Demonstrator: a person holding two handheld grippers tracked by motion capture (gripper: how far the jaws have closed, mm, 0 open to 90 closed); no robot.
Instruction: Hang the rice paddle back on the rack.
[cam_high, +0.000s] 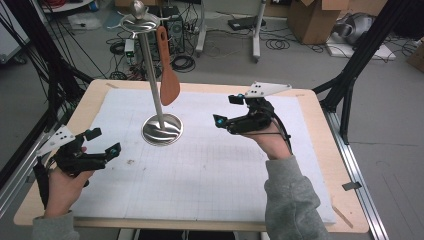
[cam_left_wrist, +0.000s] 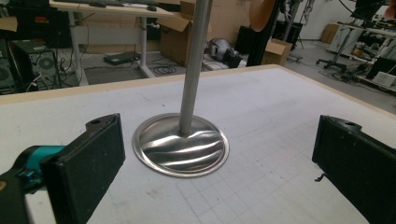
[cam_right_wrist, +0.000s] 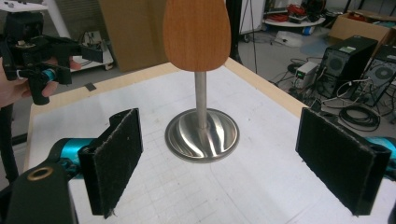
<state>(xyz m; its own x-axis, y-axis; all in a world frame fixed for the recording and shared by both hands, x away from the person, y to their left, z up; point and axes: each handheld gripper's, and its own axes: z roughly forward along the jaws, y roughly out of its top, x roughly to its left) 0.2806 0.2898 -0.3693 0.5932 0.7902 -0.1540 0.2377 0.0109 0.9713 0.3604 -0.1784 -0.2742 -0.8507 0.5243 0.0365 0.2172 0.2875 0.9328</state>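
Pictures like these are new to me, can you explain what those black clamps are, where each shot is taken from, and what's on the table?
A person holds a hand-operated gripper in each hand: the left gripper and the right gripper. One shot looks down from above the table. The other two come from cameras riding on the grippers, looking along their black fingers. On the table stands a metal stand, with a wooden spatula hanging from its top. Both grippers are open and hold nothing.
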